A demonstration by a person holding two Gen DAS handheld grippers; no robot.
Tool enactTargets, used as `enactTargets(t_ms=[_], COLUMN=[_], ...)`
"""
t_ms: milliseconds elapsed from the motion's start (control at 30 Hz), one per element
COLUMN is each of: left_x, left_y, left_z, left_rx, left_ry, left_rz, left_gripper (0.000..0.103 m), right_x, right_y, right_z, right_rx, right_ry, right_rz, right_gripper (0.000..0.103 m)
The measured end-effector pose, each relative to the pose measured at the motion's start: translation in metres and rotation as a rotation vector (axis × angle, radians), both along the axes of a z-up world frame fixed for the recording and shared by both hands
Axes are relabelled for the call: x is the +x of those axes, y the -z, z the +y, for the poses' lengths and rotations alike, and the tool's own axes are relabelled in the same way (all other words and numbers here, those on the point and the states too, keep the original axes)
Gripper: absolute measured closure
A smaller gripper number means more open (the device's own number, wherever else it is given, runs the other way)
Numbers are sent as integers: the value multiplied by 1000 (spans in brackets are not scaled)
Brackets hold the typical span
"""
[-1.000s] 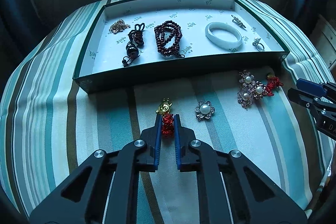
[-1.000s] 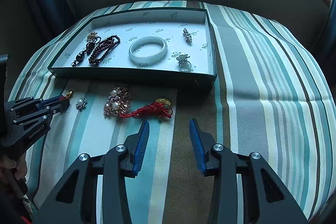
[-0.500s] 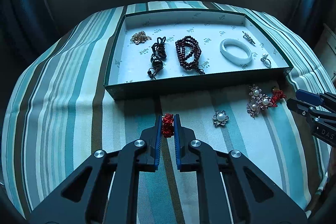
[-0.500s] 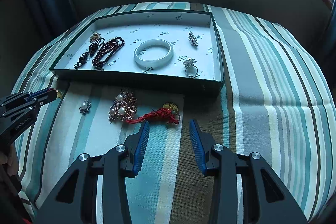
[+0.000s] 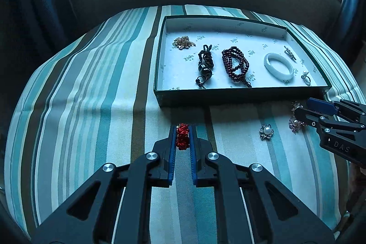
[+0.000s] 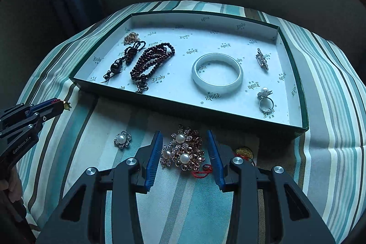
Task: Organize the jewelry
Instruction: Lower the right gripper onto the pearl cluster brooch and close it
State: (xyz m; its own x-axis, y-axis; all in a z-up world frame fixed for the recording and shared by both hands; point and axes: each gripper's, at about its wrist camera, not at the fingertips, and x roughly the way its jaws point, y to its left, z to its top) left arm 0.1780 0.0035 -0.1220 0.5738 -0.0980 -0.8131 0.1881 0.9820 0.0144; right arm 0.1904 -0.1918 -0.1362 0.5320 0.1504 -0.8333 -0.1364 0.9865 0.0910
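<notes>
Before the green tray (image 5: 240, 97), my left gripper (image 5: 182, 136) pinches a soft, light red knotted cord (image 5: 182, 137) mid-braid; right gripper (image 6: 184, 152) spread, straddling the fragile pearl brooch cluster (image 6: 183, 153).

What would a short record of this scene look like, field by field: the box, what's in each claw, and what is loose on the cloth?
box: shallow green cardboard tray, white lining
in box: white jade bangle, dark red bead strand, pearl ring
left gripper: shut on red knotted cord charm
right gripper: open, either side of pearl flower brooch cluster
loose on cloth: single pearl flower pin
</notes>
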Motion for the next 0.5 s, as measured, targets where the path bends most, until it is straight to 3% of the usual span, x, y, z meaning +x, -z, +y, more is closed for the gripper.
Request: enactTargets(t_ms=[500], left_x=[3], left_y=[4], left_z=[-2], left_rx=[-8], left_ry=[3], left_rz=[12], left_gripper=[92], right_x=[-1], right_y=[10], right_z=[4], right_rx=[-6], right_ry=[-9], right_rz=[26], right_gripper=[65])
